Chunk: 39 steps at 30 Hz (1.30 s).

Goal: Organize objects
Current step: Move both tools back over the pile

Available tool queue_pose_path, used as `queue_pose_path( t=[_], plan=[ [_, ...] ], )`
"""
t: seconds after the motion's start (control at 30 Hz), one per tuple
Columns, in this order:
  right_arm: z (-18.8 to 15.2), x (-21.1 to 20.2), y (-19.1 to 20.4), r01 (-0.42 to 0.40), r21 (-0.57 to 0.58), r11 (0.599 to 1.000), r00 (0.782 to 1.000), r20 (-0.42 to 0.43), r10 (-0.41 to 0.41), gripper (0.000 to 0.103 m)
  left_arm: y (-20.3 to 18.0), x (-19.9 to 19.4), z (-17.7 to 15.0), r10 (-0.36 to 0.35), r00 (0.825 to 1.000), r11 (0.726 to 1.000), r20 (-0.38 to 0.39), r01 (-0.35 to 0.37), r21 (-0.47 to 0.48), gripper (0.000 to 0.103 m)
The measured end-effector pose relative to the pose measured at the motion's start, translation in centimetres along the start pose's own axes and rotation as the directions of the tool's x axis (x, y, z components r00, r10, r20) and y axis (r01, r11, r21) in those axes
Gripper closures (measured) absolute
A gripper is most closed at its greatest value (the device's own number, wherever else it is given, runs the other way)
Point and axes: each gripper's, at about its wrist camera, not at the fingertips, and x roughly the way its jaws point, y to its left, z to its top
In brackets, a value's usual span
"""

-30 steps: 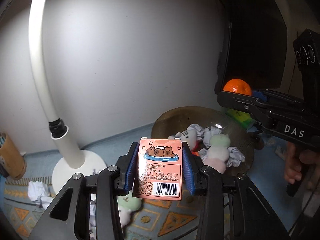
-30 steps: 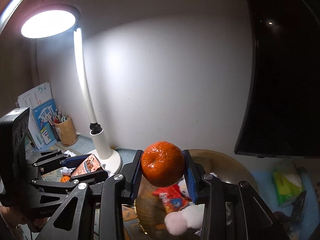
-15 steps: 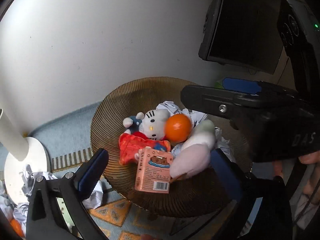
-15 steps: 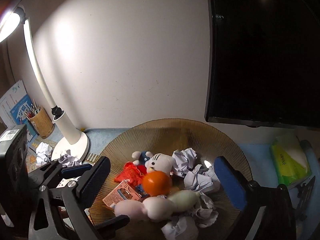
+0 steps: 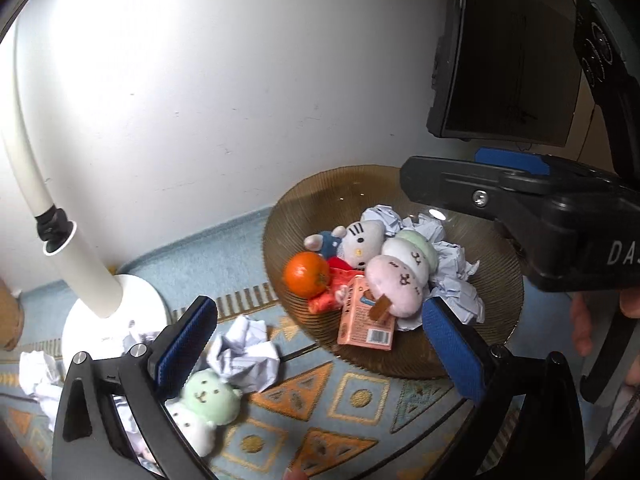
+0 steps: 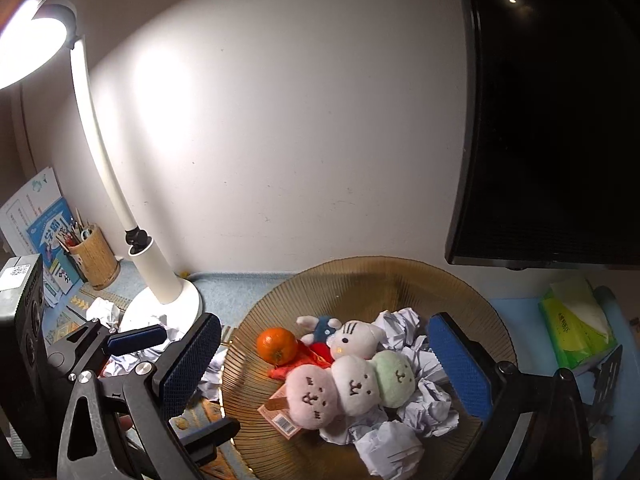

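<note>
Well, both the left gripper [image 5: 320, 336] and right gripper [image 6: 324, 360] gape empty; tangerine [image 5: 307, 274] and carton [image 5: 366, 322] sit in the bowl [image 5: 500, 320] (crumpled paper [image 5: 244, 354] and green plush [image 5: 206, 394] remain outside).

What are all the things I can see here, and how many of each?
Ribbed amber glass bowl: one, on the desk mat by the wall.
Orange tangerine: one, at the bowl's left side.
White cat plush with blue body: one, mid-bowl.
Three-ball dango plush: one, pink, white, green, front of bowl.
Salmon-pink small carton: one, under the dango plush.
Crumpled white paper balls: several in the bowl, more beside the lamp base.
Green bear plush: one, on the mat.
White desk lamp: one, lit, left.
Dark monitor: one, right.
Left gripper: open.
Right gripper: open.
</note>
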Motion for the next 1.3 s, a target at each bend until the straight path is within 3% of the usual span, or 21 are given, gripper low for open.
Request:
queue_pose_path(
  t=[0.2, 0.37, 0.53, 0.7, 0.87, 0.93, 1.07, 1.17, 1.3],
  plan=[
    [0.0, -1.3, 5.1, -0.058, -0.019, 0.998, 0.998, 0.014, 0.059, 0.0, 7.8, -5.0, -1.5, 0.096, 0.995, 0.993, 0.001, -0.095, -0.068, 0.001],
    [-2.0, -1.1, 10.4, -0.15, -0.026, 0.988, 0.989, -0.013, 0.15, 0.0, 15.6, -6.6, -3.8, 0.211, 0.977, 0.97, -0.037, -0.214, -0.118, 0.0],
    [-6.0, 0.4, 16.2, -0.221, -0.063, 0.973, 0.973, -0.084, 0.215, 0.0, 23.9, -5.1, -7.0, 0.264, 0.958, 0.919, -0.114, -0.286, -0.27, 0.0],
    [-11.6, 2.9, 20.9, -0.205, -0.146, 0.968, 0.968, -0.178, 0.178, 0.0, 29.5, -1.8, -10.1, 0.219, 0.962, 0.851, -0.165, -0.271, -0.45, 0.0],
    [-16.5, 7.2, 22.8, -0.186, -0.097, 0.978, 0.941, -0.304, 0.149, 0.0, 31.9, 1.2, -12.3, 0.201, 0.961, 0.811, -0.191, -0.273, -0.517, 0.0],
    [-16.4, 7.5, 23.3, -0.161, -0.098, 0.982, 0.949, -0.289, 0.126, 0.0, 33.0, 2.1, -13.2, 0.154, 0.971, 0.79, -0.183, -0.232, -0.567, 0.0],
    [-16.2, 8.1, 23.0, -0.242, 0.078, 0.967, 0.935, -0.249, 0.254, 0.0, 33.2, 2.2, -13.5, 0.179, 0.976, 0.798, -0.126, -0.219, -0.561, 0.0],
    [-16.2, 8.3, 23.6, -0.208, 0.047, 0.977, 0.941, -0.263, 0.213, 0.0, 32.4, 2.2, -14.1, 0.216, 0.973, 0.809, -0.082, -0.225, -0.542, 0.0],
    [-16.2, 7.9, 22.9, -0.233, 0.091, 0.968, 0.938, -0.242, 0.249, 0.001, 32.3, 2.2, -14.4, 0.211, 0.974, 0.808, -0.077, -0.218, -0.547, 0.0]
  ],
)
